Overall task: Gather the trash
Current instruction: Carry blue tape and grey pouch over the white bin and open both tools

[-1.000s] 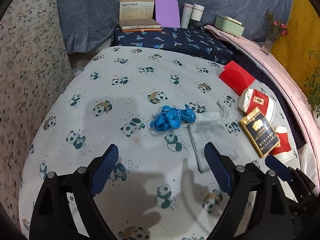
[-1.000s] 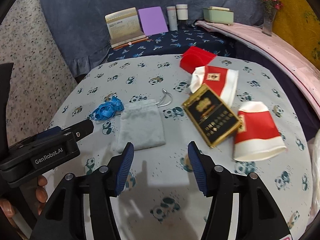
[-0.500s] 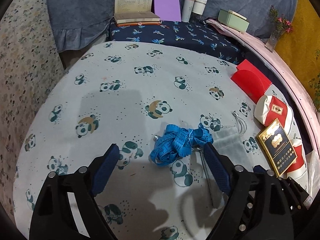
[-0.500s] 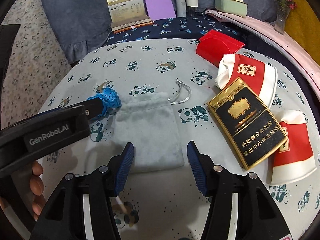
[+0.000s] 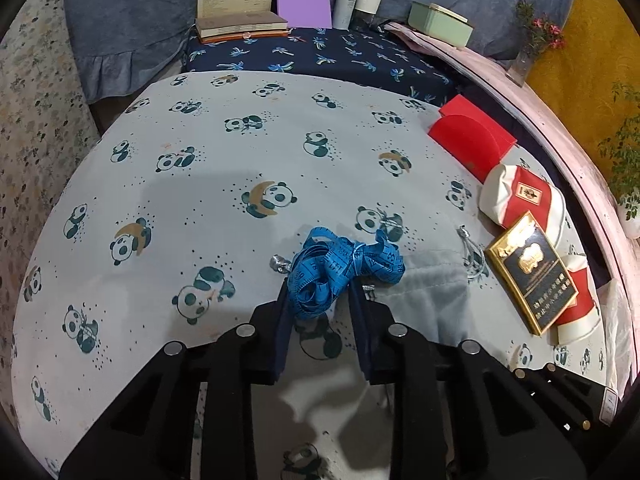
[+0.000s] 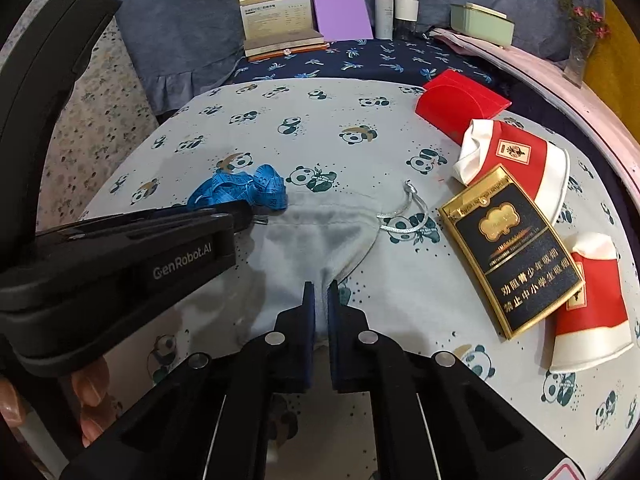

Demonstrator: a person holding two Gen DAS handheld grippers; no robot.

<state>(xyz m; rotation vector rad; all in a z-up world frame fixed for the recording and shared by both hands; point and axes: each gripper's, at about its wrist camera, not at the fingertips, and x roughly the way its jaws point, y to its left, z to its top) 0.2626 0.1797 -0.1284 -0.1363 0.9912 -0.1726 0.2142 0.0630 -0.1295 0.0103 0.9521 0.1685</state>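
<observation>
On the panda cloth [image 5: 248,152], left gripper [image 5: 318,294] just clamped on blue tape measure [image 5: 340,264], right gripper [image 6: 320,300] just pinched on grey pouch [image 6: 312,240]: both ready for lifting.

Right hand-held gripper [image 6: 319,294], jaws just closed, pinching a fold of grey drawstring pouch [image 6: 320,240] on panda-print worktop [image 6: 320,128]. Left hand-held gripper [image 6: 250,212] at blue measuring tape [image 6: 244,190]. Black-and-gold cigarette pack [image 6: 510,252] between two red-and-white paper cups [image 6: 516,160].

Both grippers have come down: left gripper [image 5: 320,300] has just closed its jaws on the blue tape measure [image 5: 340,264]; right gripper [image 6: 320,300] now pinches the grey pouch [image 6: 316,248].
</observation>
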